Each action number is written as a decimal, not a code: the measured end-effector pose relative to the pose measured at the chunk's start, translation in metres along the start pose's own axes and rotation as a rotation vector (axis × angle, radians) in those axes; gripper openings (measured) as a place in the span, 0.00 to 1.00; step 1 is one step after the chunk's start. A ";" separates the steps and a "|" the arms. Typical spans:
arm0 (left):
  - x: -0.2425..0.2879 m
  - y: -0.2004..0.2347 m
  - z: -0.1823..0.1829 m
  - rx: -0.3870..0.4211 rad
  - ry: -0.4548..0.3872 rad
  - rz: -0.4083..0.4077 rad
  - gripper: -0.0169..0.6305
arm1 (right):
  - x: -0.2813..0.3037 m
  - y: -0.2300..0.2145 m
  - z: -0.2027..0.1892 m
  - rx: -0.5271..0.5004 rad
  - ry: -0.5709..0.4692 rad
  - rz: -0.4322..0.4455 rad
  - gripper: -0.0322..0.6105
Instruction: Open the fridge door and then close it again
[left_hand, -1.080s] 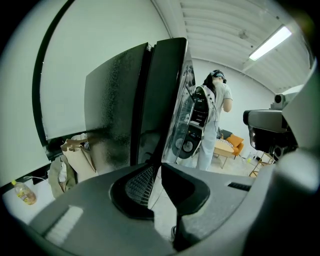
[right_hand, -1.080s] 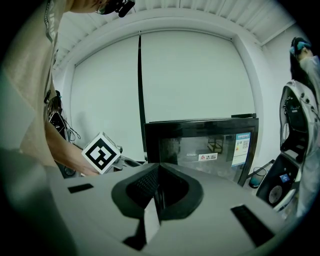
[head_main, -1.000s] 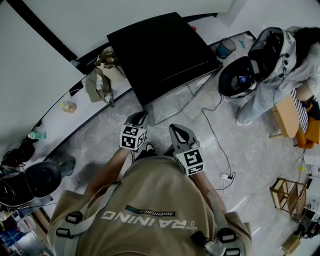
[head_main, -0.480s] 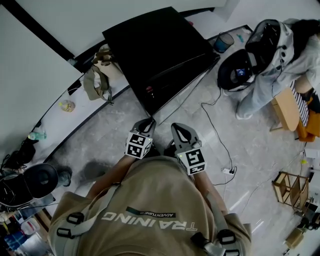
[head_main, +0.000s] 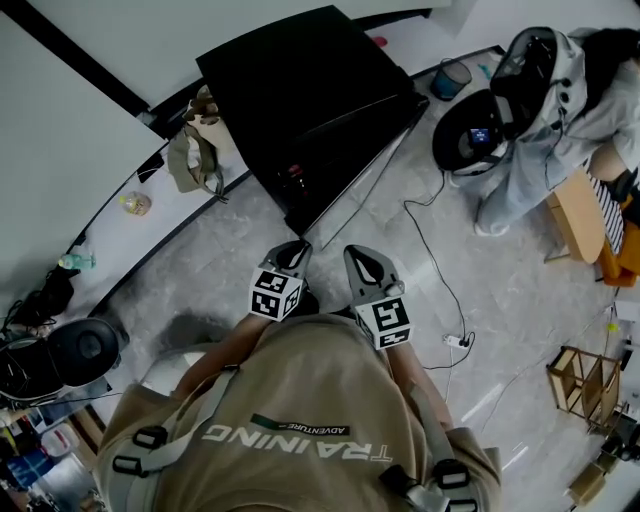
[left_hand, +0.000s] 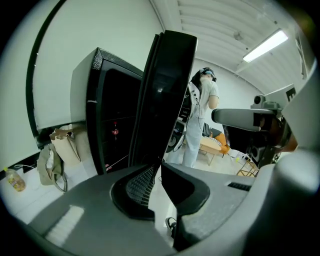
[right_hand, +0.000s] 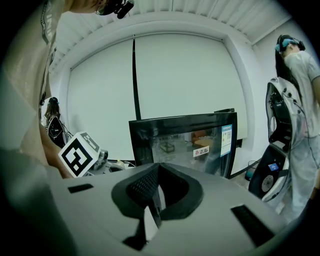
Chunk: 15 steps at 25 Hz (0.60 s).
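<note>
The black fridge (head_main: 290, 80) stands against the white wall at the top of the head view. Its glass door (head_main: 365, 150) is ajar by a narrow angle, and a red item shows inside. In the left gripper view the door (left_hand: 165, 95) is seen edge-on, away from the cabinet (left_hand: 107, 115). The right gripper view faces the reflective door glass (right_hand: 185, 145). My left gripper (head_main: 290, 250) and right gripper (head_main: 362, 258) hover side by side over the floor, short of the door and apart from it. Both are shut with nothing held; their jaw tips meet in the left gripper view (left_hand: 156, 167) and the right gripper view (right_hand: 159, 170).
A person in white (head_main: 560, 100) stands at the right beside a black stand. A cable (head_main: 430, 250) runs across the floor to a power strip (head_main: 455, 342). A beige bag (head_main: 190, 160) hangs left of the fridge. A wooden rack (head_main: 585, 385) sits lower right.
The fridge door has swung from wide open to a narrow angle. Both grippers sit slightly further from the fridge, which has shifted up in the head view.
</note>
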<state>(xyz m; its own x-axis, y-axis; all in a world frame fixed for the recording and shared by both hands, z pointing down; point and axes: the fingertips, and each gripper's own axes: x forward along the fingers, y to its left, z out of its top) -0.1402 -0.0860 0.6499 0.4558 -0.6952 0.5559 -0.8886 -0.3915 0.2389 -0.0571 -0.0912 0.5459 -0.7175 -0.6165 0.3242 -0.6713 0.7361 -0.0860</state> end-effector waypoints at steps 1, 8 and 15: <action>0.000 -0.003 -0.002 -0.005 0.003 0.012 0.08 | 0.000 -0.001 0.000 0.001 -0.005 0.017 0.05; 0.002 -0.031 -0.012 -0.061 0.019 0.121 0.08 | -0.027 -0.017 -0.003 -0.012 -0.024 0.143 0.05; 0.007 -0.054 -0.014 -0.115 -0.002 0.222 0.08 | -0.053 -0.041 -0.021 -0.019 -0.020 0.251 0.05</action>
<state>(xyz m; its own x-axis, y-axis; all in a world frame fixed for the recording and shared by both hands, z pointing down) -0.0903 -0.0609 0.6523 0.2483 -0.7577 0.6035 -0.9670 -0.1578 0.1998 0.0119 -0.0829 0.5518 -0.8649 -0.4193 0.2760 -0.4684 0.8719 -0.1431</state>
